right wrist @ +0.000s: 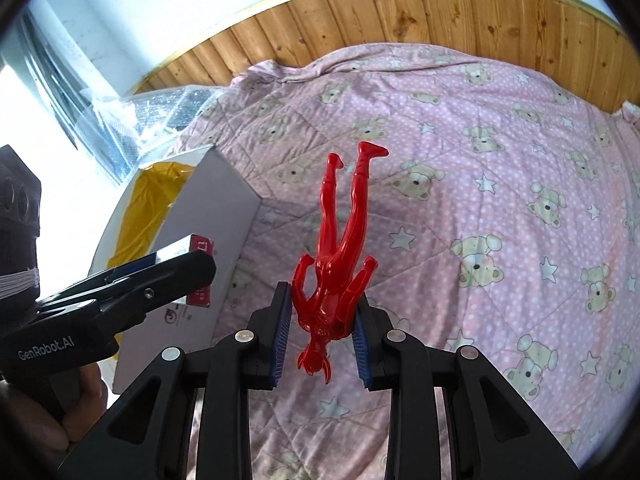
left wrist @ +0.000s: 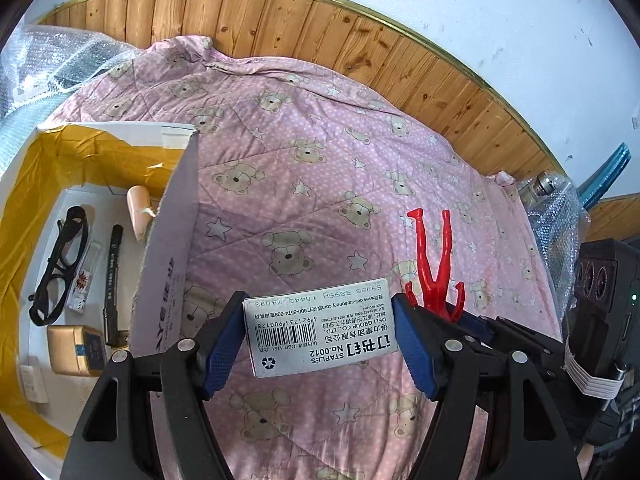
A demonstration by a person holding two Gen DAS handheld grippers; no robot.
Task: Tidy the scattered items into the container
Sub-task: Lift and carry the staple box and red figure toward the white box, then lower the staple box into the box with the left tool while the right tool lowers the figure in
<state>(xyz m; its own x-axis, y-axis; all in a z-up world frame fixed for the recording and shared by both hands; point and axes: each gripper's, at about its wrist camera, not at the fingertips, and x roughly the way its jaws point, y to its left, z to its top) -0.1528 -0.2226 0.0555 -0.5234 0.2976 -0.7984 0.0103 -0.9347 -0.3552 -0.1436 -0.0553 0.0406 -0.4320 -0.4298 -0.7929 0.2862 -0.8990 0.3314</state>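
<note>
Staple box (left wrist: 320, 330) in left fingers (left wrist: 218, 354) — box (left wrist: 168, 256) holds glasses (left wrist: 60, 268), perhaps a pen (left wrist: 112, 276).

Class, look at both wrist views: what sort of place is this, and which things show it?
Probably a bedroom: a pink quilt printed with bears and stars covers what looks like a bed, wood panelling lines the wall behind, and an open cardboard box sits on it.

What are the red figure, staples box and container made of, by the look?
Red figure: glossy moulded plastic, judging by the sharp highlights; slightly translucent at the edges. Staples box: thin printed card, matte, with barcode and recycling mark. Container: corrugated cardboard, going by the rough torn edge; the white outside looks coated, and the inside has a shiny yellow lining, probably tape or film.
</note>
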